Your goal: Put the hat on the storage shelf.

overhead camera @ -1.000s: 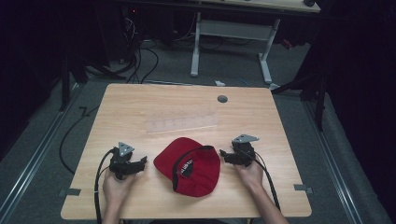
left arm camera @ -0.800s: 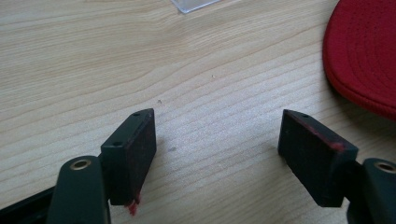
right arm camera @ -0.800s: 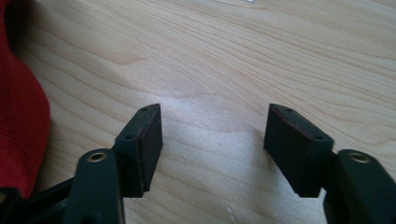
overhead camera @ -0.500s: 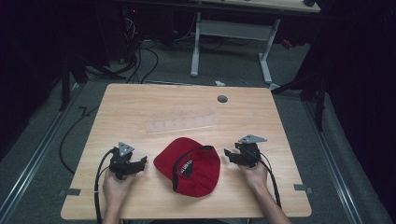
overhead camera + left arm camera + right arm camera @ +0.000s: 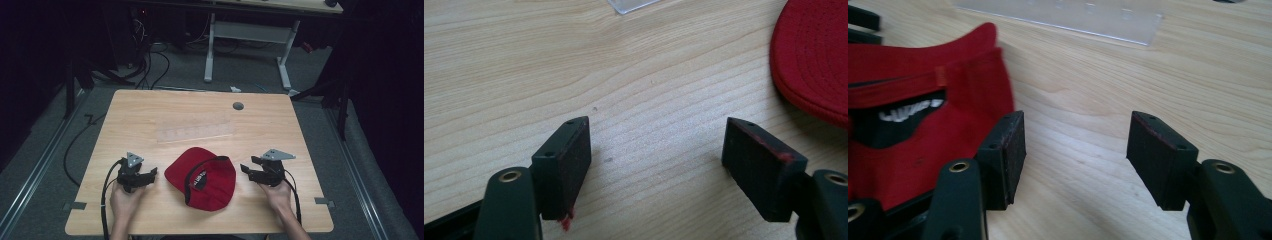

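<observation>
While both hands are resting at the near edge of the table, this is how things are lying:

Cap: the red cap (image 5: pixel 202 177) is lying upside down on the wooden table (image 5: pixel 150 115), between the two grippers near the person's edge, its hollow with a black lining facing up and its brim pointing toward the left gripper.

Left gripper: the left gripper (image 5: pixel 150 175) is sitting low over the table just beside the cap's brim, apart from it, pointing toward the cap. In the left gripper view its jaws are standing wide apart over bare wood with nothing between them, and the cap's brim (image 5: pixel 811 60) is showing at the right edge.

Right gripper: the right gripper (image 5: pixel 245 171) is hovering just beside the cap's other side, pointing toward it without touching it. In the right gripper view its jaws are gaping with only table between them, having just been closing a little; the cap (image 5: pixel 913 120) is lying to the left of the left-hand jaw.

Hands: the left hand (image 5: pixel 126 197) and the right hand (image 5: pixel 277 192) are each gripping a gripper from behind, forearms coming in from the bottom of the high view.

Clear strip: a clear plastic strip (image 5: pixel 195 132) is lying flat on the table beyond the cap, apart from it.

Table hole: a round grey grommet (image 5: pixel 238 106) is sitting near the far edge.
</observation>
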`<action>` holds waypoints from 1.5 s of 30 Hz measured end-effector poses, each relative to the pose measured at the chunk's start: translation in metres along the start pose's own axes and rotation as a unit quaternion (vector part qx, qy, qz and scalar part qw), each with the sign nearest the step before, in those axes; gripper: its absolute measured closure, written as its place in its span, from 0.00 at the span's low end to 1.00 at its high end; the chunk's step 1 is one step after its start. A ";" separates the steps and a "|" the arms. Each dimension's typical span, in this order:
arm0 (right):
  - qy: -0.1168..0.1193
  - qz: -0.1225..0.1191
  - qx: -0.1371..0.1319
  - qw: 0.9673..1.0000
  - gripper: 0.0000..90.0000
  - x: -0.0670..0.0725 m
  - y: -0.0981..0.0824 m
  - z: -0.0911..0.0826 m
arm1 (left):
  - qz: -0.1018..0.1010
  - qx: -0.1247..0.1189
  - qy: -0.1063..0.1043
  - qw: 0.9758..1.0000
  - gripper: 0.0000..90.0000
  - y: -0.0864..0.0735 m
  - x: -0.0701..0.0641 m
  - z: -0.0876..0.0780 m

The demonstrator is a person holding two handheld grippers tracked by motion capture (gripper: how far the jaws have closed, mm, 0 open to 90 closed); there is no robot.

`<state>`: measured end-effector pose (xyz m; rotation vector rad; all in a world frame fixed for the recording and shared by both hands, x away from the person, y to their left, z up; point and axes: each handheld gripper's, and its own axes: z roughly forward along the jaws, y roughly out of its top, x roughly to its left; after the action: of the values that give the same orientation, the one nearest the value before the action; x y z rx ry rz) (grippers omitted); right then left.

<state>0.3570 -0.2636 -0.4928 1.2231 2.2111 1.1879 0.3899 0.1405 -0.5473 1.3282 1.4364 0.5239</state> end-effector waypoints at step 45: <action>0.093 -0.012 0.081 0.992 0.45 0.033 0.023 0.094 | -0.001 -0.001 0.000 1.000 0.30 0.000 0.000 0.000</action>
<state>0.4092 -0.1829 -0.5265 1.1861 2.4946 1.1760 0.3899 0.1402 -0.5474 1.3262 1.4369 0.5240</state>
